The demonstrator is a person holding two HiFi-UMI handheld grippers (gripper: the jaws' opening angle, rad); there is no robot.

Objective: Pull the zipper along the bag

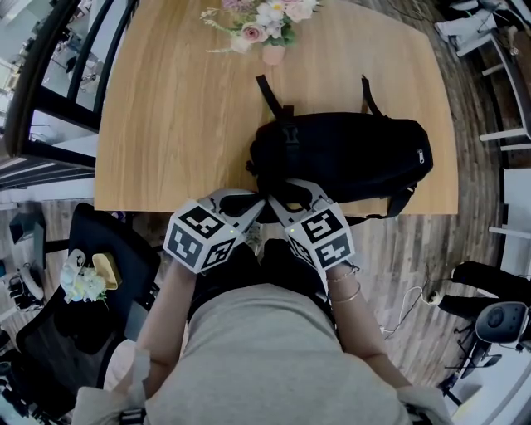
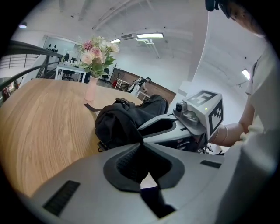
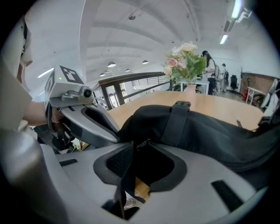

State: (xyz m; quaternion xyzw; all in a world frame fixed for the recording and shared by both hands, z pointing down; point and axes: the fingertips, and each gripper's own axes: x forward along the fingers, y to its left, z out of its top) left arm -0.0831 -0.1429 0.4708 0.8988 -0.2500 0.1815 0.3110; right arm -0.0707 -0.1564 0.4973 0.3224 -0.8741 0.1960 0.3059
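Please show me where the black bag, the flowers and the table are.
black bag (image 1: 344, 156), head view, middle of its body
flowers (image 1: 267, 23), head view, pale blossoms
table (image 1: 166, 124), head view, bare wood left of bag

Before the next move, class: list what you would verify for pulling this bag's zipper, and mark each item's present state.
1. Left gripper clamped on the black bag: ok, jaws shut on fabric at its near end.
2. Right gripper gripping a zipper pull: not ok, jaws apart, a black strap merely hanging between them.
3. Bag lying on the table: ok, though close to the front edge.
4. Flower vase clear of the bag: cannot tell, one strap end lies close to it.
5. Zipper track free along its length: cannot tell, black on black.
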